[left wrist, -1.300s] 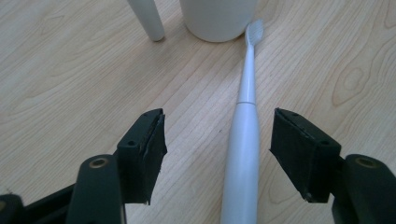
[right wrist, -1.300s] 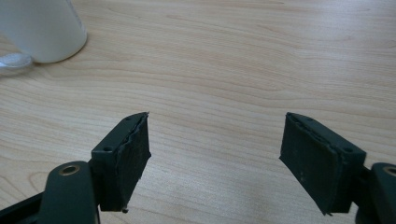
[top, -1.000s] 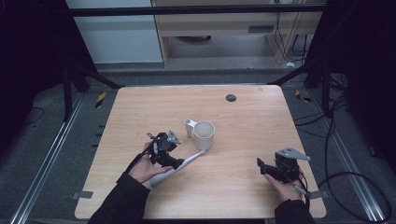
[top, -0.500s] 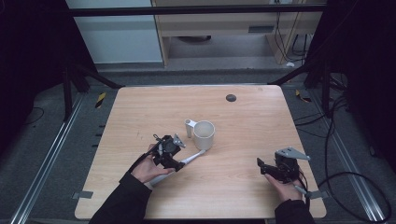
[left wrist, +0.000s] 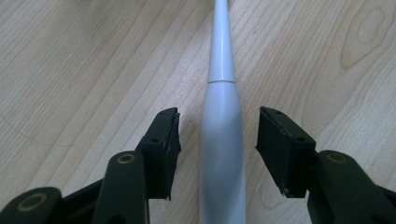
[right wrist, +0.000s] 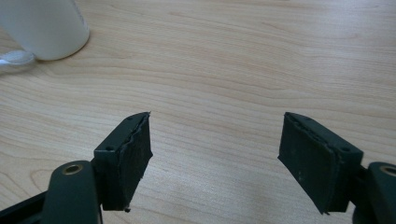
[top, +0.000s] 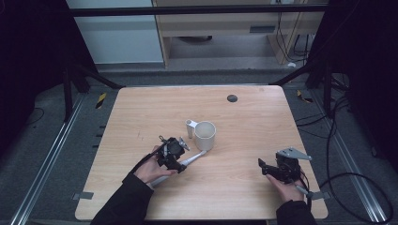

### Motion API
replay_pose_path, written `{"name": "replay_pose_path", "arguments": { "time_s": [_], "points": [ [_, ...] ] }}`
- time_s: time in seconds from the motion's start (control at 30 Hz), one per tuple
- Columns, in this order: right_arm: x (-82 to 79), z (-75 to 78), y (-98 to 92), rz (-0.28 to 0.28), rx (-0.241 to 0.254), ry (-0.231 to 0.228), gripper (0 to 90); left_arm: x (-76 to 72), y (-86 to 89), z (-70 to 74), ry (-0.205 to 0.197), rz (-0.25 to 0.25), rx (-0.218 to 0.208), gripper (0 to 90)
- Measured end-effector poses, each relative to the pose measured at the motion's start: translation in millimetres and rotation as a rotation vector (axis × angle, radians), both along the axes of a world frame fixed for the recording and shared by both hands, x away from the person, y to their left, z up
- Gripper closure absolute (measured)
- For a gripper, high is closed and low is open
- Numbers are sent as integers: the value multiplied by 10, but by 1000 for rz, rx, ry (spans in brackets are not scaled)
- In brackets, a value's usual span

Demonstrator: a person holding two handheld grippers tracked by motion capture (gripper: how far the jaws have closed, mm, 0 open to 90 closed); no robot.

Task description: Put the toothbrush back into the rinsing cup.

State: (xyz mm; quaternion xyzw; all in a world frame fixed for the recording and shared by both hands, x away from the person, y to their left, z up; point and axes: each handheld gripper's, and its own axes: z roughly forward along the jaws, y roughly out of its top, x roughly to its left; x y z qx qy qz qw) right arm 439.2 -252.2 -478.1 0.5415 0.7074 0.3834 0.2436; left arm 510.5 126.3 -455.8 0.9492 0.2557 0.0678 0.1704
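Observation:
A white, tapered toothbrush-like wand (top: 193, 158) lies flat on the wooden table (top: 141, 112), its thin end by a white mug (top: 205, 135). My left gripper (top: 176, 163) points down over the wand's thick handle. In the left gripper view the handle (left wrist: 221, 154) runs between the jaws of my left gripper (left wrist: 219, 126). The jaws have just been closing, and a gap still shows on each side of the handle. My right gripper (top: 262, 168) rests low at the table's front right, and in the right gripper view it (right wrist: 217, 135) stands open over bare wood.
A small black round spot (top: 232, 98) marks the table's far side. The mug (right wrist: 44, 25) and the wand's tip (right wrist: 14, 58) appear far off in the right gripper view. Cables (top: 338, 183) trail on the floor to the right of the table.
The left hand has shifted a little to the right along the wand, with its gripper now over the handle. The right hand has kept still.

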Motion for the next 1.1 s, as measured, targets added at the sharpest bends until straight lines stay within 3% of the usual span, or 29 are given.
{"name": "replay_pose_path", "arguments": {
  "time_s": [0.7,1.1],
  "points": [
    [7,-1,-2,13,-1,6,264,53,-63,-104,40,-23,38,654],
    [7,0,1,15,3,13,265,81,-58,-100,60,-18,34,665]
  ]
}}
